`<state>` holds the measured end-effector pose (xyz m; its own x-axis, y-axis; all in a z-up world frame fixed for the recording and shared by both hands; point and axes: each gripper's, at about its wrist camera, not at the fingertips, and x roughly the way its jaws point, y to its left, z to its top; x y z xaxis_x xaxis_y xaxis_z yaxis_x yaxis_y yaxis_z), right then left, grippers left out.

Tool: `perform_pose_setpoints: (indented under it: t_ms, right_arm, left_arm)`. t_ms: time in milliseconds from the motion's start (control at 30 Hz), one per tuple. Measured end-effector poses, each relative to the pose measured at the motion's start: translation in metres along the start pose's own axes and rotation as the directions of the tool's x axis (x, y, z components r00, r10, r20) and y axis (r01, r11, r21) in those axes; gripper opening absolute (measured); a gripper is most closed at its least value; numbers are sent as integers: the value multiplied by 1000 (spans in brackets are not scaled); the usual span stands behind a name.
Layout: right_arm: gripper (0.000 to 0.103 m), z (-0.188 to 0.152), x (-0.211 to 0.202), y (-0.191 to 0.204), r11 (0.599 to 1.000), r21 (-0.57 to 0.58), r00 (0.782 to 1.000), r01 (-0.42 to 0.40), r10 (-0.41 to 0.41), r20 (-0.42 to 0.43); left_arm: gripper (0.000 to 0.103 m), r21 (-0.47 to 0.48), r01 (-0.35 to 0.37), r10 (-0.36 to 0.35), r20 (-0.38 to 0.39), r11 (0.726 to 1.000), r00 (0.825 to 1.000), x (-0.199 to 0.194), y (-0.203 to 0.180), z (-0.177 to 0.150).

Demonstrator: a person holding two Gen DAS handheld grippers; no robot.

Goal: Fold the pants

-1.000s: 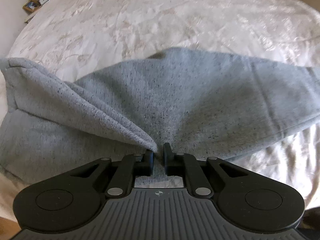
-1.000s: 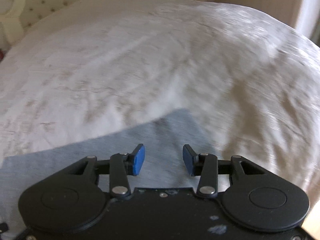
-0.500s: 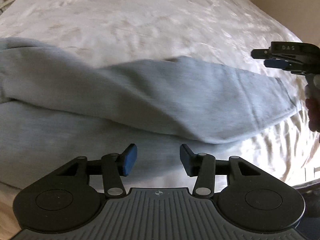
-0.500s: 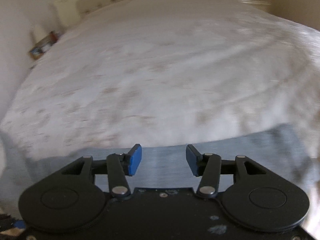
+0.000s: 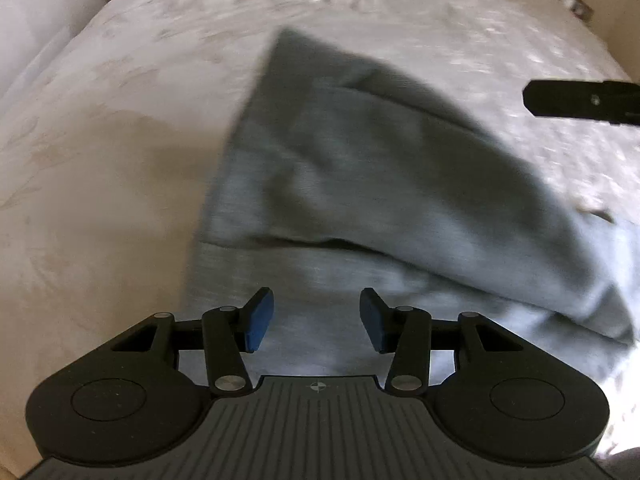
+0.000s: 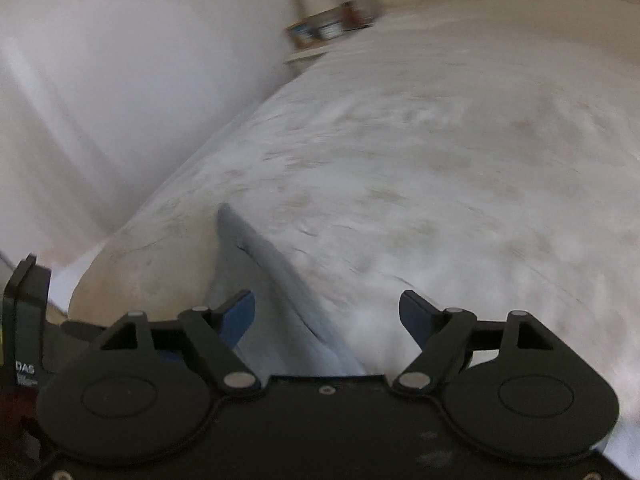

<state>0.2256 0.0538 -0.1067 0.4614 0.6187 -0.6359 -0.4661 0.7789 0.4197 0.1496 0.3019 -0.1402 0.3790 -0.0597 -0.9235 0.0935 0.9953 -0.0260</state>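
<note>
Grippers both empty: left gripper stands partly spread above the pants, pads clear of the cloth; right gripper has just been opening, now spread wide, nothing between its blue pads. Pants are grey knit, folded over in soft layers, lying on the pale, wrinkled bedspread. Nightstand with blurred small items sits beyond, beside the white wall.

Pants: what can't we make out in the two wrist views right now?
- Pants, left wrist view: near edge hidden behind the left gripper; motion blur smears the fold lines.
- Pants, right wrist view: only a narrow strip shows; the rest sits behind the right gripper.
- Right gripper in the left wrist view: cut off by the frame's right edge, jaws unseen.
- Shelf items, right wrist view: too blurred to identify.
</note>
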Motion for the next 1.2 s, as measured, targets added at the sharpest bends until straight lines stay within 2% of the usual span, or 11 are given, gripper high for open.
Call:
perform_pose_setpoints:
  t_ms: [300, 333, 367, 400, 500, 633, 700, 800, 867, 1000, 1200]
  right_arm:
    - [82, 40, 110, 33, 993, -85, 980, -78, 61, -188]
    - [65, 39, 117, 34, 993, -82, 974, -90, 71, -213]
    - [29, 38, 122, 37, 991, -78, 967, -109, 88, -238]
    - [10, 38, 122, 40, 989, -78, 961, -128, 104, -258]
    - [10, 44, 109, 60, 986, -117, 971, -120, 92, -222]
    - [9, 44, 49, 101, 966, -168, 976, -197, 178, -124]
    - [8, 23, 37, 122, 953, -197, 968, -230, 202, -152]
    - [8, -15, 45, 139, 949, -205, 956, -239, 194, -219]
    - [8, -35, 52, 146, 951, -197, 951, -238, 187, -247]
    - [8, -58, 63, 150, 957, -149, 940, -248, 201, -275]
    - [8, -91, 76, 161, 940, -197, 913, -279, 196, -359]
  left_arm:
    - [46, -30, 25, -26, -34, 999, 999, 23, 36, 15]
    - [46, -34, 29, -31, -34, 999, 999, 24, 36, 17]
    - [46, -36, 32, -33, -36, 999, 999, 24, 40, 18]
    - [46, -36, 33, -35, -38, 999, 999, 24, 43, 15]
    - [46, -34, 37, -38, -33, 999, 999, 27, 48, 15]
    - [46, -35, 40, -40, 0, 999, 999, 23, 48, 13]
    - [46, -55, 31, -31, 3, 998, 1000, 25, 51, 10]
    - [50, -40, -65, 64, -13, 997, 998, 28, 60, 3]
    - [52, -75, -41, 39, -23, 996, 999, 25, 74, -5]
    - [51, -107, -124, 122, -31, 986, 992, 13, 98, -18]
    - [50, -199, -147, 155, 25, 969, 988, -23, 121, -26]
